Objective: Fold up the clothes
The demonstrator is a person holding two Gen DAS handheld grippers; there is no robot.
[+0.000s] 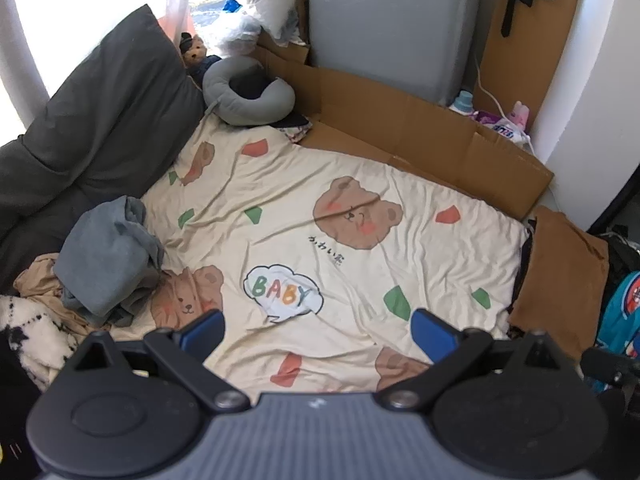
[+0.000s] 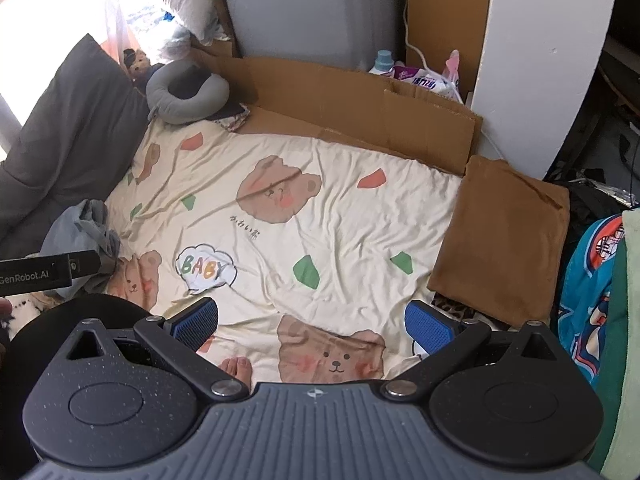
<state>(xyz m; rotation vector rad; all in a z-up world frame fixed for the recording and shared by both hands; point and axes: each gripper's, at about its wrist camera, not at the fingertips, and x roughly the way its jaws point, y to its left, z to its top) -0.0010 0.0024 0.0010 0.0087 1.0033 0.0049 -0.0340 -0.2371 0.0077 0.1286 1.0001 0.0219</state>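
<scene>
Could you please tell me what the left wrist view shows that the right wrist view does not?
Only the left wrist view shows the white fluffy black-patterned garment beside the crumpled grey garment.

Only the right wrist view shows bare toes, a leopard-print cloth under the folded brown garment, and a black GenRobot.AI device.

Both show the cream bear-print sheet, and an open claw.

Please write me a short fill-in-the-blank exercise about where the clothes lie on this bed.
1. The flat brown folded garment lies at the bedsheet's ____ edge.
2. The crumpled grey garment lies at its ____ edge.
3. The cream bear-print bedsheet carries the coloured word ____.
4. Both the left gripper and the right gripper are ____.

Answers: right; left; BABY; open
</scene>
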